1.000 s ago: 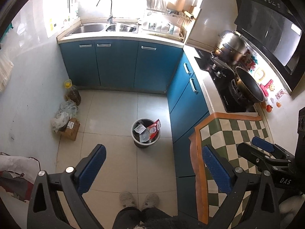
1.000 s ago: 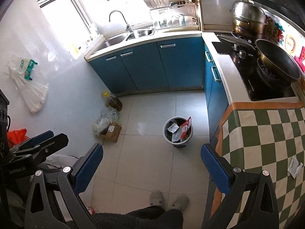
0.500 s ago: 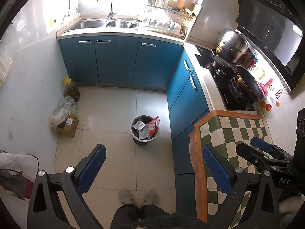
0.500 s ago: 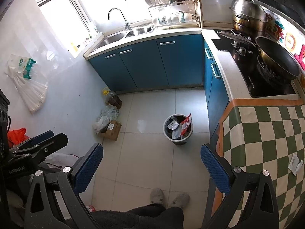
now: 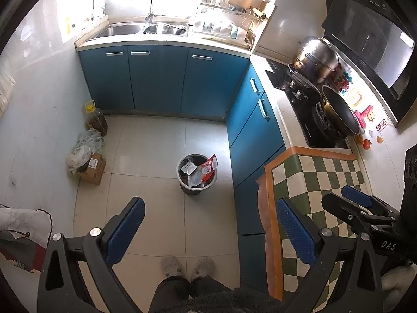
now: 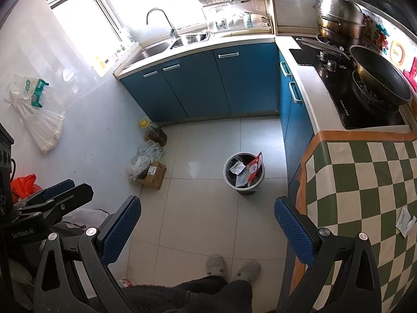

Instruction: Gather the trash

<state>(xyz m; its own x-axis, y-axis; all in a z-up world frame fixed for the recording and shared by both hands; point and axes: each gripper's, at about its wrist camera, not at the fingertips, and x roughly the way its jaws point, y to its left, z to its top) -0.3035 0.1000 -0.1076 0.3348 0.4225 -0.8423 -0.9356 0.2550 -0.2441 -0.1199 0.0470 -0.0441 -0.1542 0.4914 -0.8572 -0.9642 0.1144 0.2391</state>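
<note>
Since a second back, both cameras had pulled away a touch: the trash bin (image 5: 196,173) sat higher in the left wrist view than it did, and more of the person's slippers showed at the bottom. Nothing on the floor had shifted.

The count: one trash bin, standing on the tiled floor just off the blue cabinets (image 5: 161,80), with a red wrapper (image 5: 208,165) poking over its rim and pale packets inside. One slip of white paper (image 6: 405,221) lay on the green-checked tablecloth (image 6: 365,182), alone near its right edge. One cardboard box (image 5: 91,168) by the left wall, crumpled clear plastic bags (image 5: 86,146) heaped against it, and one oil jug (image 5: 96,120) behind those. Two pots on the stove: a steel steamer pot (image 5: 316,61) and a dark wok (image 5: 338,112).

The left gripper (image 5: 208,224) hung wide apart, empty, the bin well ahead between its fingers. The right gripper (image 6: 208,224) was spread just as wide, nothing in it; the bin lay ahead of it, and the paper slip sat off to the right of its right finger (image 6: 294,232), apart from it.
</note>
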